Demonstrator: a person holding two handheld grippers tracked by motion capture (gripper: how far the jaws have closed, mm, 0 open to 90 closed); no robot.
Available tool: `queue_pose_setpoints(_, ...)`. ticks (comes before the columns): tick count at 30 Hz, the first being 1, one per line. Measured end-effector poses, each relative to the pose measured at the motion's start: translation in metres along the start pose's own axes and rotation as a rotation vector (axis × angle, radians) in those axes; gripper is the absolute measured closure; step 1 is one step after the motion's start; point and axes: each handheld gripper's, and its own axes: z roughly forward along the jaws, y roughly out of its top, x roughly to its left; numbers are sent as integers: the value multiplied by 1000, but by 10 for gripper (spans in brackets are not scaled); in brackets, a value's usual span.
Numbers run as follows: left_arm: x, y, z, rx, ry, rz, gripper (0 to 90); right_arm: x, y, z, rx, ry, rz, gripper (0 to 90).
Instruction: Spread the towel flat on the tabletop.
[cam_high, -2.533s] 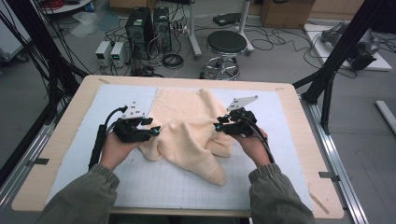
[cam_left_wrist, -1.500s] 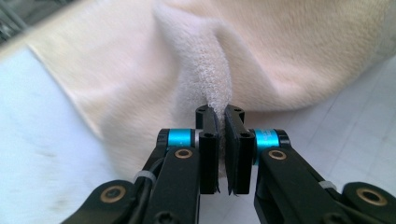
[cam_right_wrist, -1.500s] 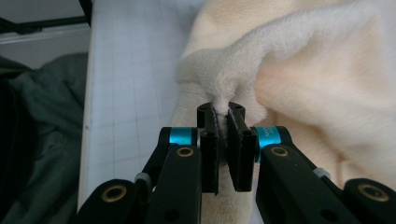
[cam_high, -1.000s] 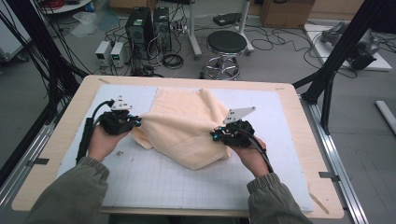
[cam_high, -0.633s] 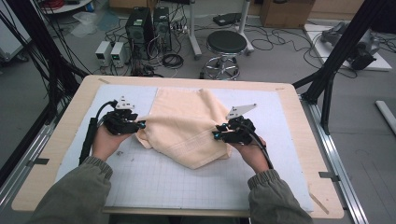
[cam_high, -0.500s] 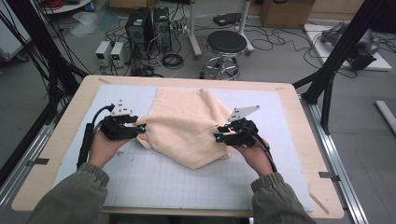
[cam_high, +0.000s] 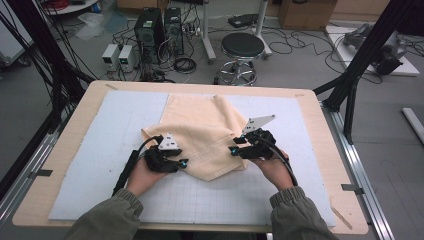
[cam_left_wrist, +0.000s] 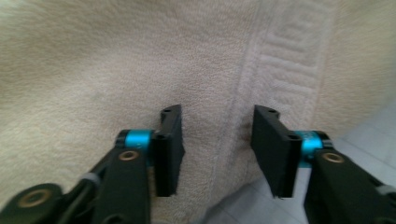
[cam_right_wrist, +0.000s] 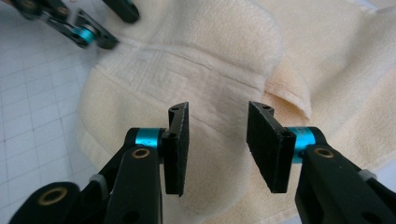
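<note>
A cream towel (cam_high: 200, 127) lies folded on the gridded mat (cam_high: 100, 150), its near corner pointing toward me. My left gripper (cam_high: 183, 163) sits at the towel's near left edge. In the left gripper view (cam_left_wrist: 217, 119) its jaws have just been closing, but they stand apart over the towel's woven border (cam_left_wrist: 275, 70) without pinching it. My right gripper (cam_high: 233, 150) rests at the near right edge. Its jaws (cam_right_wrist: 217, 112) have just been opening, with flat towel (cam_right_wrist: 210, 60) beneath the gap. The left gripper's fingers (cam_right_wrist: 86, 35) show at the top left of the right gripper view.
The mat covers a wooden table (cam_high: 65, 145). Bare mat lies to the left, the right and in front of the towel. Beyond the far edge stand a stool (cam_high: 242, 47), computer boxes (cam_high: 150, 25) and floor cables. Black frame posts (cam_high: 360, 65) rise at both sides.
Both grippers have let go of the towel and their jaws have parted. My left hand has moved from the towel's left edge toward me and rightward, to the near corner.
</note>
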Motion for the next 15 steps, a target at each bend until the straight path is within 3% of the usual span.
queue_pose_setpoints(3, -4, 3, 0, -3, 11, 23, 815, 1, 0, -2, -2, -2, -7, 580)
queue_pose_setpoints(6, -7, 5, -14, -30, 12, 25, 850, 3, 0, -6, -7, -10, -19, 574)
queue_pose_setpoints(9, -9, 4, -42, -67, 17, 51, 858, 8, 1, -13, -27, -13, -33, 570)
queue_pose_setpoints(15, -2, -10, -114, -153, 63, 29, 861, 17, 2, -25, -58, -17, -55, 568)
